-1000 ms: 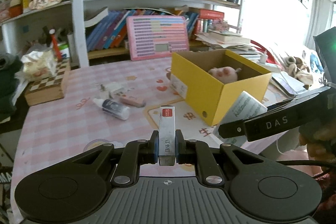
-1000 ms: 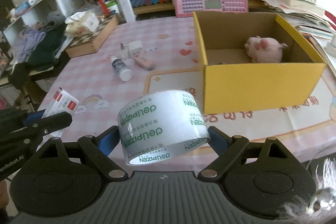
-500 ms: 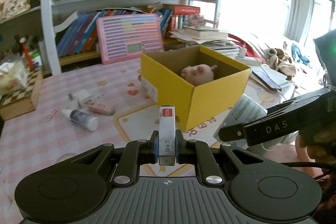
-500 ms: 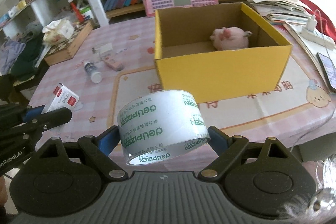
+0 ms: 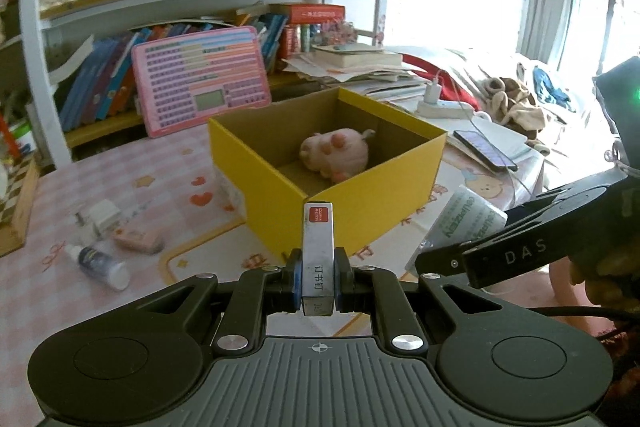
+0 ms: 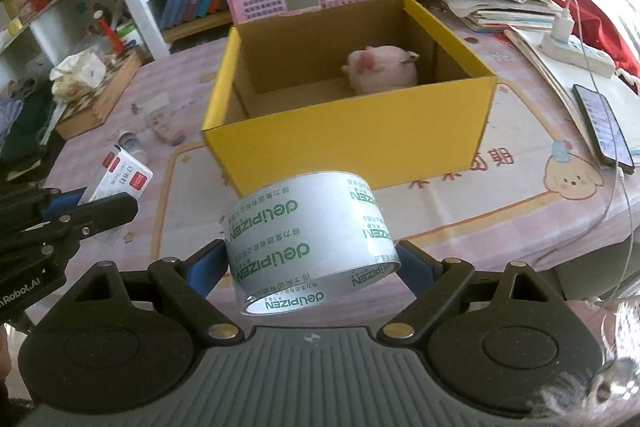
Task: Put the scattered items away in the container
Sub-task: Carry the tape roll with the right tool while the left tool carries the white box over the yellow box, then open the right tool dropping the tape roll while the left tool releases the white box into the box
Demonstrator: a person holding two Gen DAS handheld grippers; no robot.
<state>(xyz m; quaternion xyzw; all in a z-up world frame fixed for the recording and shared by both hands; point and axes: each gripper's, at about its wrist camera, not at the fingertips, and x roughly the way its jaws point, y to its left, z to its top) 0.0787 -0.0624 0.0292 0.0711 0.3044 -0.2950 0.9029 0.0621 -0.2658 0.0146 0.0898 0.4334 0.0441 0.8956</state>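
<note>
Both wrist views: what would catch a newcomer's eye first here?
The yellow box in the middle of the pink table, open, with a pink plush toy inside. In front of it, the right gripper clamps a roll of clear tape, and the left gripper pinches a small white staples box upright.

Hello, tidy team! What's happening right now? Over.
Left hand-held gripper shut on staple box. Right hand-held gripper shut on tape roll. Yellow box ahead, pink plush inside; nothing blocking.

hidden: plush toy [image 6: 380,69] lower half, behind yellow box [image 6: 352,131] wall
</note>
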